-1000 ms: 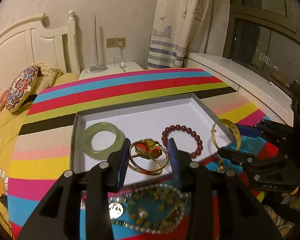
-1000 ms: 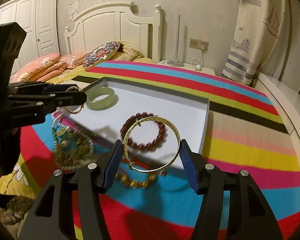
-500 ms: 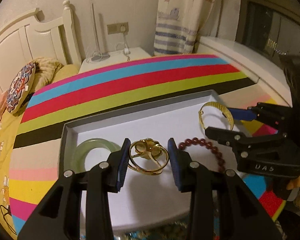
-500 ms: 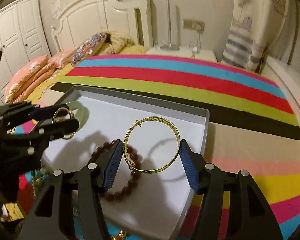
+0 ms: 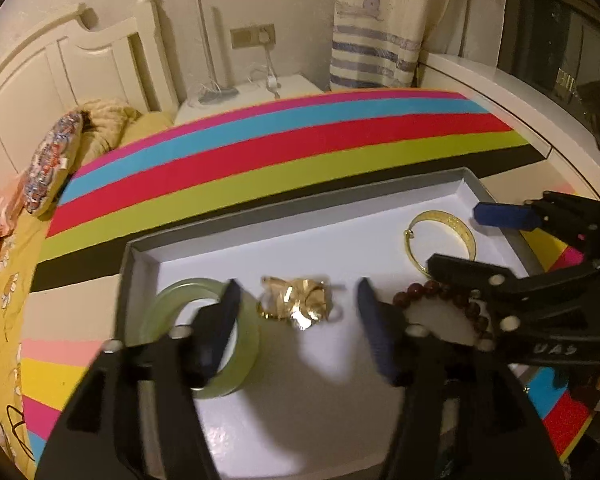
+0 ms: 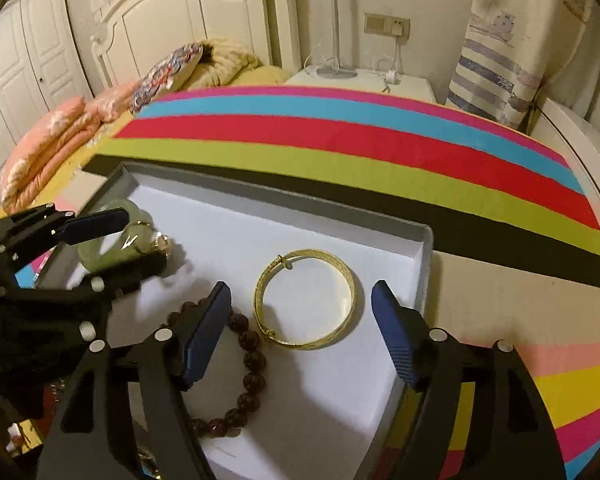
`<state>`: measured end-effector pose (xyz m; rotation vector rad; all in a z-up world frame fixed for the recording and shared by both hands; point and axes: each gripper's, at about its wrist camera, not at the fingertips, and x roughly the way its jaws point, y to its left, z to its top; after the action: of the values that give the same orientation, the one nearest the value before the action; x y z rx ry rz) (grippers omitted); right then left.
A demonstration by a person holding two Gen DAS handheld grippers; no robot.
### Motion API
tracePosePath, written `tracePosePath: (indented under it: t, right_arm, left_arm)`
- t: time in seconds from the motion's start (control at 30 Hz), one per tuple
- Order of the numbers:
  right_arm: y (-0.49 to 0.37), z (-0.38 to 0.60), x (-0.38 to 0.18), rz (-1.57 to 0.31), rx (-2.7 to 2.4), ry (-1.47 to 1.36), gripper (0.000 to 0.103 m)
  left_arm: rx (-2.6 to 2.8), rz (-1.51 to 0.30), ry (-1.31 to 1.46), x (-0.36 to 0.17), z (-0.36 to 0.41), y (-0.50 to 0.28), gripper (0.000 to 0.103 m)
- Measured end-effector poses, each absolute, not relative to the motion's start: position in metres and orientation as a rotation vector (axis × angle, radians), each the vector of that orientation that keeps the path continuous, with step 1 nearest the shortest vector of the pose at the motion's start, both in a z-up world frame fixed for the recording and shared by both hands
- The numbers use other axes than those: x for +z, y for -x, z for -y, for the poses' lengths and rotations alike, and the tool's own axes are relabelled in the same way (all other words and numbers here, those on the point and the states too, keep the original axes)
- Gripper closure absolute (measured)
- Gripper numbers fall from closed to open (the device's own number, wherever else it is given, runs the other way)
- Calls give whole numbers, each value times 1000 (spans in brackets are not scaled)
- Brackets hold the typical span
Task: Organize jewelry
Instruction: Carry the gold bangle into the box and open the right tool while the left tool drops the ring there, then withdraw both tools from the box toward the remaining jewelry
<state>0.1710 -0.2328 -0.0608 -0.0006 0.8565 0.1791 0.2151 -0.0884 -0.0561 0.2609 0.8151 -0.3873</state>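
A shallow white tray [image 5: 300,208] lies on the striped cloth. My left gripper [image 5: 296,320] hovers low over it, its jaws opening. An ornate gold bangle [image 5: 296,304], blurred, sits loose between the pads and touches neither. A green jade bangle [image 5: 248,344] lies under the left finger. My right gripper [image 6: 300,320] is opening too. A plain gold bangle [image 6: 350,284] lies flat on the tray floor between its pads, free of both. A dark red bead bracelet [image 6: 254,360] rests beside that bangle. The right wrist view shows the left gripper [image 6: 140,246] over the jade bangle [image 6: 96,256].
The tray's grey rim [image 6: 280,192] stands low around the pieces. A rainbow-striped cloth [image 6: 340,136] covers the surface beyond it. A bed with pillows [image 6: 52,136] is at the left, a nightstand [image 6: 364,80] and a curtain [image 6: 500,40] behind.
Both grippers moved forward from the tray's near edge to over its floor. Their jaws then spread, and each gold bangle left its grip and now lies in the tray.
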Motion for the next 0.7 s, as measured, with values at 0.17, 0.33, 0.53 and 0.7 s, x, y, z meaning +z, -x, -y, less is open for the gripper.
tracePosePath:
  t: [0.17, 0.33, 0.53, 0.7]
  right_arm:
    - [-138, 238, -40, -768, 214, -1, 33]
    - [-95, 249, -34, -717, 245, -37, 32]
    - [-62, 250, -50, -722, 265, -53, 32]
    - [-36, 230, -60, -710, 310, -18, 32]
  left_arm:
    - [-366, -717, -273, -41, 77, -186, 14]
    - [-349, -656, -234, -30, 54, -152, 3]
    - [-319, -650, -210, -40, 19, -108, 3]
    - [-300, -661, -165, -53, -12, -82, 3]
